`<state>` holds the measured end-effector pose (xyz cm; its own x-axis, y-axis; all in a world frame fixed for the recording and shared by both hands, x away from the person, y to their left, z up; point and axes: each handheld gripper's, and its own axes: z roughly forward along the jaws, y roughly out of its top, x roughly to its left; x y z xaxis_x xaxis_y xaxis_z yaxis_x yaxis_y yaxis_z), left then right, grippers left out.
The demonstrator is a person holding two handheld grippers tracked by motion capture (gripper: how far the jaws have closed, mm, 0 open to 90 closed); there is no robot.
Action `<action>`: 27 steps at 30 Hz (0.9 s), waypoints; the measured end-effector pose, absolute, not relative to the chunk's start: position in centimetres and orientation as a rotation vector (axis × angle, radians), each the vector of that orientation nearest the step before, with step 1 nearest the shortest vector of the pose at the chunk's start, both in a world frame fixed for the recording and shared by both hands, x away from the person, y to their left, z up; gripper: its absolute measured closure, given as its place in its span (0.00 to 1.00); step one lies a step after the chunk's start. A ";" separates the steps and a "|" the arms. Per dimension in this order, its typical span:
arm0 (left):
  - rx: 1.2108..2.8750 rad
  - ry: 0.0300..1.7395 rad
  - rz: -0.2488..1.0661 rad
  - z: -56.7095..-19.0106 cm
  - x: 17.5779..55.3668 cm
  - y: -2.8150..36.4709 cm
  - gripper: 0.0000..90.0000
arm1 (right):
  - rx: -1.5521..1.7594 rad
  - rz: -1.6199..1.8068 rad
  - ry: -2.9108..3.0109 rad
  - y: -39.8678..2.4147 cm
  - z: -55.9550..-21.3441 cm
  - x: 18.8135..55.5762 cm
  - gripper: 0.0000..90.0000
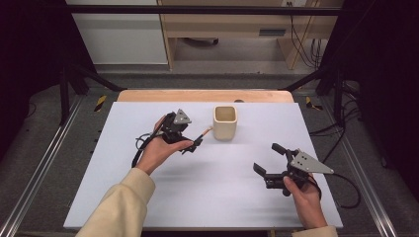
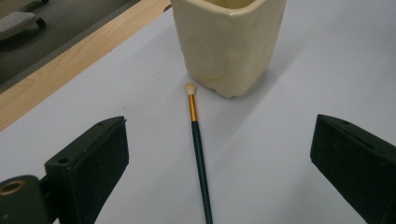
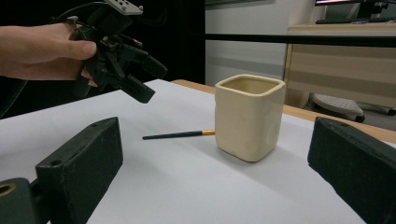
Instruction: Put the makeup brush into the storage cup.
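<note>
Nearest, right hand-held gripper: jaws spread wide, empty, parked low over the white surface, likely waiting its turn. Farther in, left hand-held gripper: also open, nothing between the jaws, tilted down over the paintbrush, seemingly lined up for a pick. Paintbrush flat on the surface, bristle tip almost at the foot of the cream cup. Cup upright beyond, empty, probably meant to receive the brush.

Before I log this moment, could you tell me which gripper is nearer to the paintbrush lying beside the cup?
The left gripper: it hovers open right above the paintbrush. The right gripper waits open farther off, across the cup.
</note>
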<state>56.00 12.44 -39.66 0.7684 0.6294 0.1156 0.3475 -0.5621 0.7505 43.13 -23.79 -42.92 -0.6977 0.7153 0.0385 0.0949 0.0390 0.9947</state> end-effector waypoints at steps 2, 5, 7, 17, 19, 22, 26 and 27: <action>2.218 0.732 0.478 -39.7 56.2 12.3 0.04 | 0.816 1.707 1.840 -23.7 -43.0 43.2 0.04; 2.235 0.736 0.471 -39.8 56.5 12.2 0.04 | 0.819 1.715 1.833 -23.7 -43.0 43.2 0.04; 2.242 0.738 0.472 -39.8 56.7 12.1 0.04 | 0.814 1.709 1.841 -23.8 -43.0 43.3 0.04; 2.276 0.765 0.459 -40.5 57.5 11.9 0.04 | 0.820 1.707 1.855 -23.8 -43.0 43.3 0.04; 2.281 0.777 0.454 -40.7 57.6 11.8 0.04 | 0.816 1.706 1.853 -23.8 -43.1 43.3 0.04; 2.286 0.789 0.449 -41.1 57.8 11.6 0.05 | 0.819 1.707 1.856 -23.7 -43.1 43.2 0.04; 2.301 0.806 0.446 -41.6 58.2 11.5 0.07 | 0.815 1.707 1.856 -23.7 -43.1 43.2 0.04; 2.303 0.809 0.447 -41.8 58.3 11.4 0.07 | 0.812 1.703 1.858 -23.7 -43.1 43.2 0.04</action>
<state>58.28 11.45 -41.76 0.7517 0.6520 0.0993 0.4312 -0.5998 0.6740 43.25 -23.68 -43.12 -0.7038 0.7093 0.0387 0.1002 0.0452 0.9939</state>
